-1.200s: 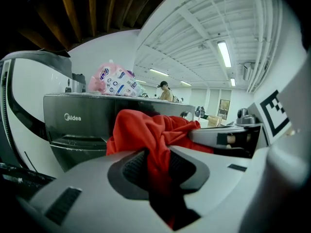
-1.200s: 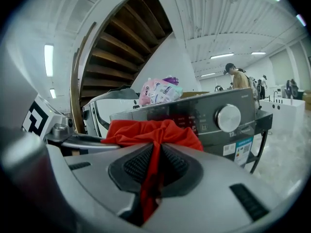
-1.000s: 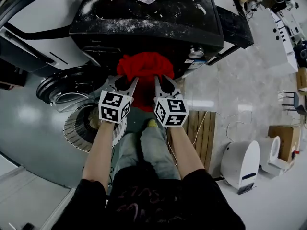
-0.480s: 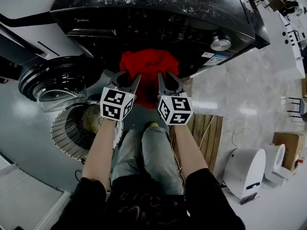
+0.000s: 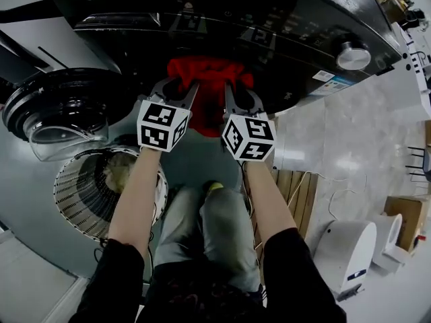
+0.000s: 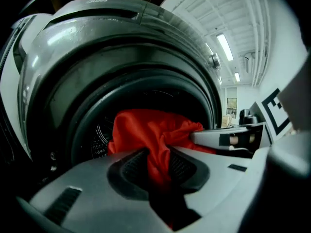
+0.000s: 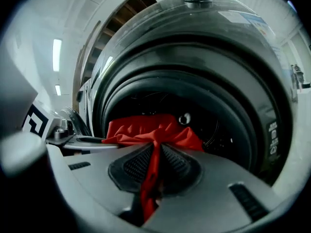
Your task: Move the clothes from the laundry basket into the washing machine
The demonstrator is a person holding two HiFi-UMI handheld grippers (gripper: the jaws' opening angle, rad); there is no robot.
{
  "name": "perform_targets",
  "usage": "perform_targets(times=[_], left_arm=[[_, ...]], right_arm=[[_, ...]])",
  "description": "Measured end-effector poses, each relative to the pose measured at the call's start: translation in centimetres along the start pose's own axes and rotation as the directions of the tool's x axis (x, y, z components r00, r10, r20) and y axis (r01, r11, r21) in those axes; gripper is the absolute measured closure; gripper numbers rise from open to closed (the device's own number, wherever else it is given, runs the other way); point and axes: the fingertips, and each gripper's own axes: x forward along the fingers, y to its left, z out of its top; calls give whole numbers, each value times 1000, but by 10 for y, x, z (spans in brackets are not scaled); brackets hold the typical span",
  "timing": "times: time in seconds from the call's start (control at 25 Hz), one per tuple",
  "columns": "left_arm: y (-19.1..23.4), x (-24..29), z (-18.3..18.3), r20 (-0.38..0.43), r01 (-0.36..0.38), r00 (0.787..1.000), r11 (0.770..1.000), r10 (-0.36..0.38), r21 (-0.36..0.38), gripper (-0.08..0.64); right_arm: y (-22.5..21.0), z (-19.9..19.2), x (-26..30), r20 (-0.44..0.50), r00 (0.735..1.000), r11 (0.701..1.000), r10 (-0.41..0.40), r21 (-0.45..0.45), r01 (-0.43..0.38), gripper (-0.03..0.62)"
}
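Observation:
A red garment (image 5: 209, 76) hangs bunched between my two grippers at the round mouth of the black front-loading washing machine (image 5: 269, 32). My left gripper (image 5: 183, 89) is shut on the garment's left part (image 6: 158, 149), cloth pinched between its pads. My right gripper (image 5: 232, 91) is shut on the right part (image 7: 154, 154), a red fold running down between its pads. In both gripper views the garment (image 7: 150, 127) bulges into the dark drum opening (image 6: 146, 106). The laundry basket (image 5: 94, 194) stands on the floor at the lower left, a pale item inside it.
The washer's glass door (image 5: 60, 116) is swung open to the left, above the basket. A person's legs (image 5: 202, 227) stand below the grippers. A wooden pallet (image 5: 296, 194) and a white appliance (image 5: 350, 247) lie on the tiled floor to the right.
Both grippers have sunk with the red garment from in front of the washer's top down to its drum opening. The view has dropped with them; the grips are unchanged.

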Motion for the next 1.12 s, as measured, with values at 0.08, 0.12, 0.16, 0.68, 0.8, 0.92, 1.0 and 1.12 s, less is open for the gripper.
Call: perform_targets(times=[0.08,0.12,0.16,0.68,0.8,0.92,1.0,1.12], left_arm=[[8,10,0,18,-6,1000,1000,5,13,455],[11,15,0,28,-7,1000,1000,7,19,454],[14,19,0,40,-9,999,1000,9,21,454],[50,82,7,177,-64,983,997,56,42,454],[55,92,4,198,-66,978,998,60,23,454],[60,99,3,214,-68,975,997,63,18,454],[66,105,5,220,-69,973,998,65,11,454],[76,116,1,183,-75,981,997,71,18,442]], right_arm=[[-4,-1,13,19,1000,1000,-5,-5,5,548],[-7,-2,19,29,1000,1000,-8,-2,8,548],[-9,-2,24,38,999,1000,-10,4,10,548],[-42,4,91,131,990,996,-50,-62,59,548],[-47,0,101,145,988,997,-54,-53,63,548],[-50,-1,109,156,986,997,-60,-41,67,548],[-51,1,117,160,985,997,-59,-48,67,548],[-54,-3,127,133,989,996,-61,-56,69,543]])
